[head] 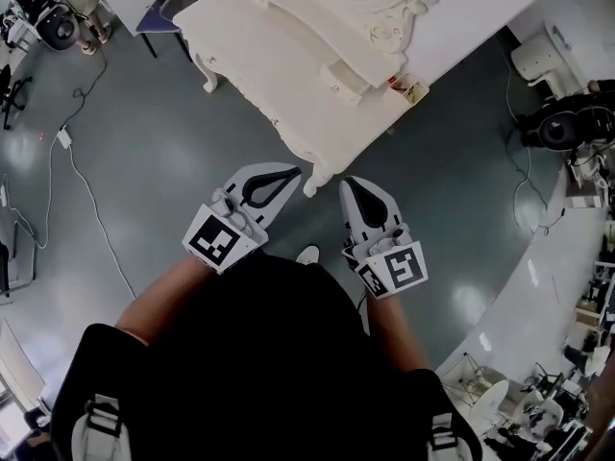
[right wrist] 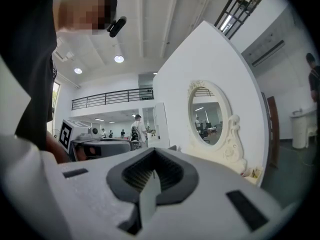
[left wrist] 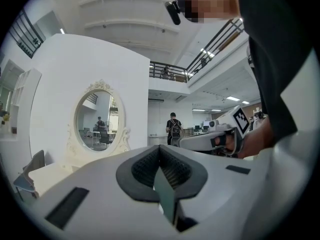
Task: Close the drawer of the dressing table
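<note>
Grey floor [head: 173,133], cable [head: 88,198] beside dressing table [head: 288,56]; left gripper [head: 288,175], right gripper [head: 350,184] fingers closed, empty.

Ornate white dressing table [head: 279,65] with oval mirror [left wrist: 96,119] stands upright; drawer state unclear.

The left claw [head: 291,174] and right claw [head: 348,183] sit side by side (not touching) just before the dressing table [head: 279,56], with its mirror [left wrist: 97,119] at the back.

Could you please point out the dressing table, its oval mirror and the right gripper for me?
dressing table [head: 255,60], head view, on its bare white top.
oval mirror [left wrist: 95,118], left gripper view, on the glass.
right gripper [head: 350,184], head view, at its closed fingertips.
</note>
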`<state>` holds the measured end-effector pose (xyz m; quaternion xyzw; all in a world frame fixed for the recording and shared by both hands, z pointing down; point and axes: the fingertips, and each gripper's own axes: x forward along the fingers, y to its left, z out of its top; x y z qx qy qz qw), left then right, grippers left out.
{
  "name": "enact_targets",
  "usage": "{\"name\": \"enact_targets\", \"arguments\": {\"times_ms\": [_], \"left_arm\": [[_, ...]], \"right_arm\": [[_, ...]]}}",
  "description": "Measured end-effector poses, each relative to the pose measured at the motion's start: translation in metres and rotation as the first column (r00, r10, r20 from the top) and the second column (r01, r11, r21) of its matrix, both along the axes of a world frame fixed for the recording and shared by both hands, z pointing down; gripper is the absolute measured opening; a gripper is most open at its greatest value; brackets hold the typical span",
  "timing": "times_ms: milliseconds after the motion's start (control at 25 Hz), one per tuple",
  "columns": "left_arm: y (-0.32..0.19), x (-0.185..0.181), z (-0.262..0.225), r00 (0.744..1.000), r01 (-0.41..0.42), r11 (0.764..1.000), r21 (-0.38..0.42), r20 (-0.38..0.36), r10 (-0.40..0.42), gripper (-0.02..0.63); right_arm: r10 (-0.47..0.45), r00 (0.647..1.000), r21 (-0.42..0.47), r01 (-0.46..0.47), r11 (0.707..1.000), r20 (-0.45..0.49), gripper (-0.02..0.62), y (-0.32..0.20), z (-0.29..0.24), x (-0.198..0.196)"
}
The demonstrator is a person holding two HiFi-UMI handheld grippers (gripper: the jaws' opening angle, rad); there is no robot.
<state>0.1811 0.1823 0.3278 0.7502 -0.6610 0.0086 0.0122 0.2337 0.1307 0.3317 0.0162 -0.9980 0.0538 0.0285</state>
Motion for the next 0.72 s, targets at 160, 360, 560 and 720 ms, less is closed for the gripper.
{"name": "enact_targets", "arguments": {"times_ms": [160, 360, 560, 720], "left_arm": [[0.007, -0.031, 0.003, 0.998, -0.049, 0.999, -0.005, -0.026, 0.049, -0.006], [0.014, -0.071, 0.005, 0.994, -0.106, 0.994, -0.001, -0.040, 0.106, -0.006], [0.024, -0.110, 0.005, 0.986, -0.161, 0.987, 0.004, -0.050, 0.161, -0.006], [0.036, -0.134, 0.003, 0.977, -0.205, 0.979, 0.016, -0.051, 0.205, -0.006]], "right_arm": [[0.041, 0.999, 0.004, -0.041, 0.999, -0.022, 0.002, 0.012, 0.001, -0.029], [0.100, 0.994, 0.011, -0.099, 0.995, -0.051, 0.002, 0.021, 0.005, -0.066], [0.179, 0.983, 0.015, -0.179, 0.984, -0.046, 0.002, 0.027, 0.003, -0.103], [0.239, 0.970, -0.015, -0.240, 0.971, -0.035, 0.002, 0.033, 0.002, -0.124]]}}
